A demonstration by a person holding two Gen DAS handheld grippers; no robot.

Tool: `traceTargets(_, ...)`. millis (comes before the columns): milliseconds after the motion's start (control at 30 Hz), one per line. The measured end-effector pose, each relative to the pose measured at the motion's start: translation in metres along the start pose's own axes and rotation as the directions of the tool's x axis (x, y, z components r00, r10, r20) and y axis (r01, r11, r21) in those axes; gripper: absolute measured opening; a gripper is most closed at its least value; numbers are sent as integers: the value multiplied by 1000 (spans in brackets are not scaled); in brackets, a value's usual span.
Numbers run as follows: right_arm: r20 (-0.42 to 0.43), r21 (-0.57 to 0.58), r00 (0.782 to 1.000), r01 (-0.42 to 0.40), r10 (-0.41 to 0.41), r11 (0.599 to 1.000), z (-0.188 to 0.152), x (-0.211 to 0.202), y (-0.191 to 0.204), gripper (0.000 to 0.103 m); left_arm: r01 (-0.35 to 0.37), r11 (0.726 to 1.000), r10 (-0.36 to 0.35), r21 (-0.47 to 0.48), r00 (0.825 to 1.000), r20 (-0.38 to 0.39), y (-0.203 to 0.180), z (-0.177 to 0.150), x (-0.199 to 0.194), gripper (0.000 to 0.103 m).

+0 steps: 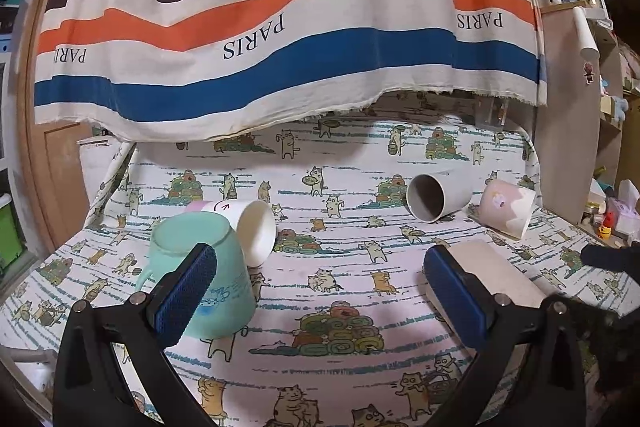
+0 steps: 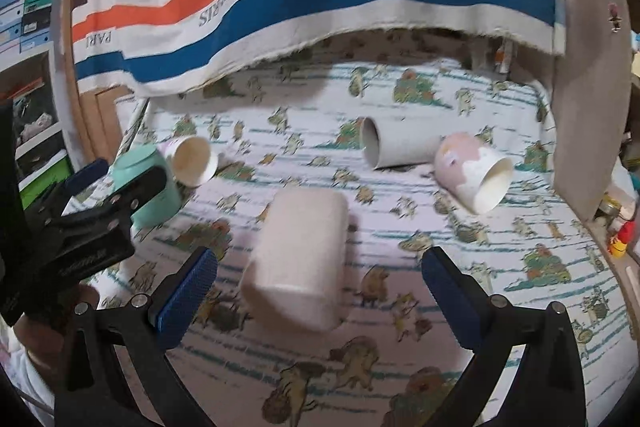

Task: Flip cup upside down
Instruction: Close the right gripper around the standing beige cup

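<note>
- The pale pink cup (image 2: 298, 259) lies on its side on the cat-print table (image 2: 500, 291), just ahead of the right claw (image 2: 320, 291), whose jaws are spread wide.
- It looks rigid, smooth and light, probably slippery; grip it across the straight walls at mid-body.
- The left claw (image 1: 320, 291) is also wide and empty, beside the upturned mint mug (image 1: 200, 267).

Open cloth between the left gripper (image 1: 320, 291) fingers, jaws wide; mint mug (image 1: 200, 279) stands upside down at its left finger, white paper cup (image 1: 256, 231) lying touching the mug behind. Pale cup (image 2: 298, 259) lies on its side between the spread right gripper (image 2: 320, 299) fingers, gaps either side. Far right is crowded: grey cup (image 1: 436, 197) and pink cup (image 1: 508, 207) lying close together. Striped curtain (image 1: 280, 27) overhangs the back.
</note>
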State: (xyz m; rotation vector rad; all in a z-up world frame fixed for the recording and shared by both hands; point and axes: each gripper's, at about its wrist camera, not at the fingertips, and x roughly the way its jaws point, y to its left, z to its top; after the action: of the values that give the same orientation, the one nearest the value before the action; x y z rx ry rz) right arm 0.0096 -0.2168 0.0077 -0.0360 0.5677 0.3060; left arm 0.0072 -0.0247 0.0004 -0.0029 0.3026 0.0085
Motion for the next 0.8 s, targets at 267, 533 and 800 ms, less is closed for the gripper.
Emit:
traceTargets(267, -104, -16, 994, -29, 27, 999, -14, 26, 21, 89, -10, 1000, 10, -2, 1000, -3, -2, 0, 1, 103)
traceTargets(533, -159, -8, 987, 19, -20, 1000, -19, 48, 25, 80, -13, 1000, 13, -5, 1000, -3, 3, -1, 2, 103)
traceTargets(800, -184, -19, 982, 36, -38, 999, -18, 61, 23, 71, -1, 1000, 1, -1, 1000, -4, 2, -1, 0, 103)
